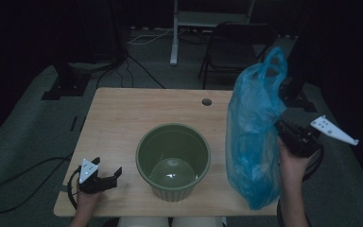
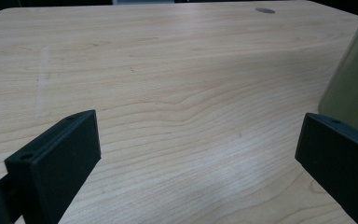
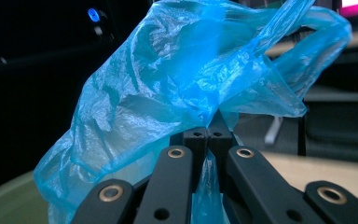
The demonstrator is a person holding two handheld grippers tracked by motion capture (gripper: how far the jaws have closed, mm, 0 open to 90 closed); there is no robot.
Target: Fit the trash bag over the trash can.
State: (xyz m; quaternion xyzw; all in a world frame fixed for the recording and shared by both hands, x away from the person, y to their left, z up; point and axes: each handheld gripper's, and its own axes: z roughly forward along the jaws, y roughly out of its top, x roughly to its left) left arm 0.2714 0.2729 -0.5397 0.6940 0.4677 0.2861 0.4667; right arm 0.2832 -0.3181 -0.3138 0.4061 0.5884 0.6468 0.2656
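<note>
Pinched in our right gripper (image 3: 208, 140), jaws closed, blue bag (image 3: 186, 88) feels light, slippery; left gripper (image 2: 200, 158) gapes empty.

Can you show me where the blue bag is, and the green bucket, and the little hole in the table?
bag (image 1: 253, 142), high view, middle of its blue body
bucket (image 1: 144, 146), high view, left rim
hole (image 1: 206, 101), high view, its centre, far edge of table

table (image 1: 123, 118): light wood, cable hole | on it: green bucket (image 1: 173, 161), centre-front
</note>
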